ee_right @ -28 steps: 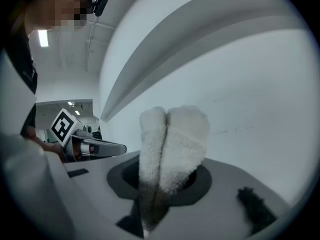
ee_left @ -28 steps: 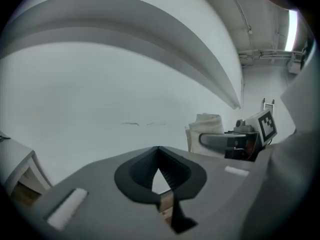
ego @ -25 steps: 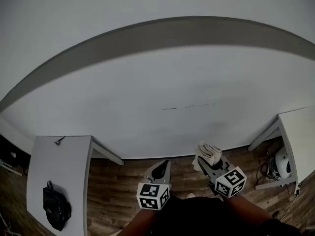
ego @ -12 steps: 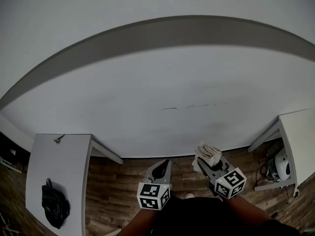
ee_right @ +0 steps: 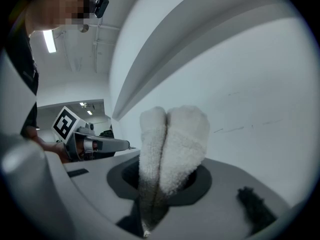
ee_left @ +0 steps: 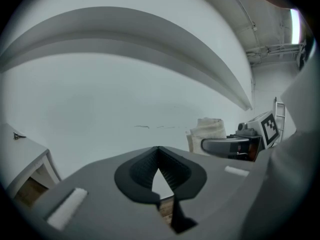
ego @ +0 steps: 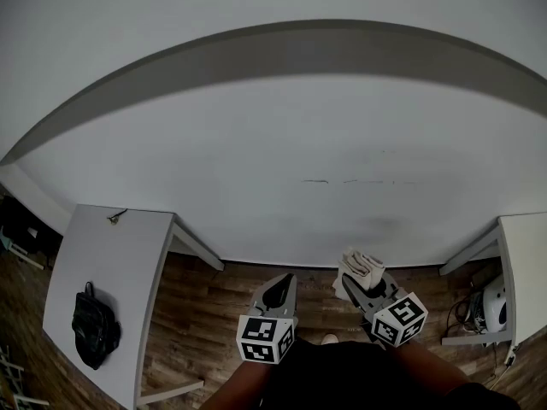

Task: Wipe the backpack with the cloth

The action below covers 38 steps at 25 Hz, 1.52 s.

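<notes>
Tools point forward side by side, low before the person: left tool clenched empty, right tool gripping the folded cloth upright. Far left, the backpack lies lengthwise along the table, handle end farthest.

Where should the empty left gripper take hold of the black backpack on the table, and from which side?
Likely the small loop at the backpack's end nearest the wall, approached from above: the bag seems to lie flat on the white table, and that loop is its only thin part. It is too small here to be sure. The shut, empty left gripper must open first.
</notes>
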Motion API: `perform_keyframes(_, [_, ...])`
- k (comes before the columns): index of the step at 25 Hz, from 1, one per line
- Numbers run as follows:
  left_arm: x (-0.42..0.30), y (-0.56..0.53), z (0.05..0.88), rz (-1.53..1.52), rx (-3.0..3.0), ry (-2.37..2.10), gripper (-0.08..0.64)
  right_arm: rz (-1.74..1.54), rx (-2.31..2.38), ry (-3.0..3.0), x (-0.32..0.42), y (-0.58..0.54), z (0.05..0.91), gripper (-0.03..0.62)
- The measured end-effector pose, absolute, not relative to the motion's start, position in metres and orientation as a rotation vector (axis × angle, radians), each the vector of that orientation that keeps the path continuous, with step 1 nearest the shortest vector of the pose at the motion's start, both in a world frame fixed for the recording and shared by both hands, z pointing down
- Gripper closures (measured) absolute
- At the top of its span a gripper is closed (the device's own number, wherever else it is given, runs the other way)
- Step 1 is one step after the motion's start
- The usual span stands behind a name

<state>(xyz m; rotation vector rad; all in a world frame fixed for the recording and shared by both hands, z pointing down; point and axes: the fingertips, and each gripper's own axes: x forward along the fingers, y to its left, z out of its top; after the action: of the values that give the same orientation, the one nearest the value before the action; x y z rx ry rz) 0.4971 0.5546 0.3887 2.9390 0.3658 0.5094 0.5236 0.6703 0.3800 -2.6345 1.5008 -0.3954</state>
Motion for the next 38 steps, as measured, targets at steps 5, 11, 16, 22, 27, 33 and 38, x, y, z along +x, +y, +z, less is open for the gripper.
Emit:
perform_keyframes(5, [0.475,0.532,0.392,0.52,2.95,0.227,0.552,-0.409,-2.552,1.629,0.511,0.643,0.385,0.505])
perform_keyframes(11, [0.452,0.509,0.396,0.53,2.935,0.082,0.552,-0.447,-2.458,1.779,0.496,0.61,0.391,0.505])
perform_keyframes(16, [0.423,0.477,0.399,0.53,2.915,-0.072,0.552,-0.463,-2.364,1.908,0.48,0.57,0.394,0.505])
perform_keyframes(22, [0.37,0.428,0.403,0.518,2.869,-0.303,0.552,-0.487,-2.226,2.09,0.445,0.511,0.399,0.505])
perform_keyframes(27, [0.318,0.389,0.407,0.496,2.81,-0.491,0.552,-0.496,-2.102,2.253,0.403,0.464,0.397,0.505])
perform_keyframes(33, [0.272,0.353,0.406,0.455,2.753,-0.642,0.552,-0.503,-1.993,2.393,0.364,0.419,0.396,0.505])
perform_keyframes(38, [0.237,0.325,0.411,0.431,2.72,-0.737,0.552,-0.503,-1.916,2.477,0.332,0.384,0.401,0.505])
